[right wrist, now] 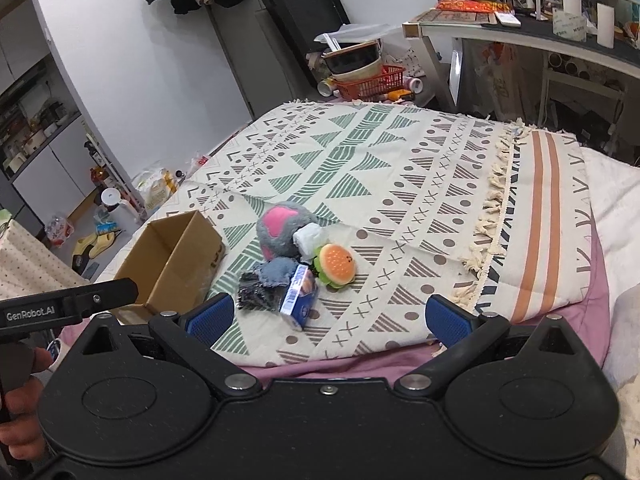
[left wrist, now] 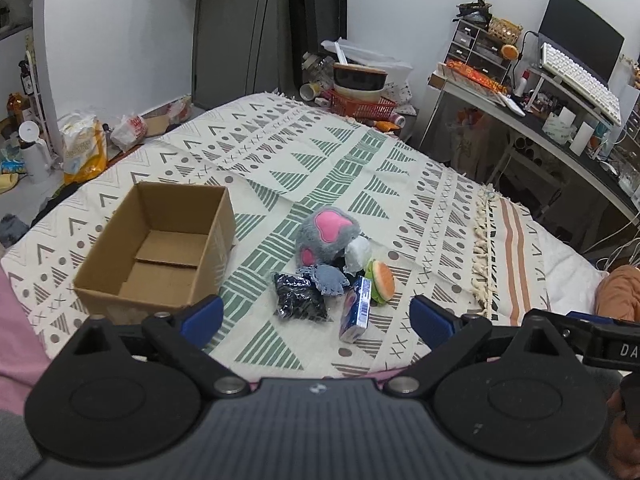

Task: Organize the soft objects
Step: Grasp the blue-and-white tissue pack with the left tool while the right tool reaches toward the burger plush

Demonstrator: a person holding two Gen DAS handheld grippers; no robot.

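Both tools hang over the near edge of the bed, the left tool (left wrist: 316,314) and right tool (right wrist: 330,316) each with jaws spread wide and nothing between them. On the patterned blanket (left wrist: 360,152) a small heap lies together: a grey-and-pink plush (left wrist: 328,236), a burger toy (left wrist: 382,280), a blue carton (left wrist: 356,312), what looks like a dark bagged bundle (left wrist: 300,300). The cardboard box (left wrist: 160,248) stands open just left of the heap.

Left gripper (left wrist: 316,316), right gripper (right wrist: 329,318): black bodies, blue ribbed pads (right wrist: 212,317), silver pivot screws (left wrist: 229,383), white "GenRobot.AI" lettering. Pink sleeve (left wrist: 16,340).
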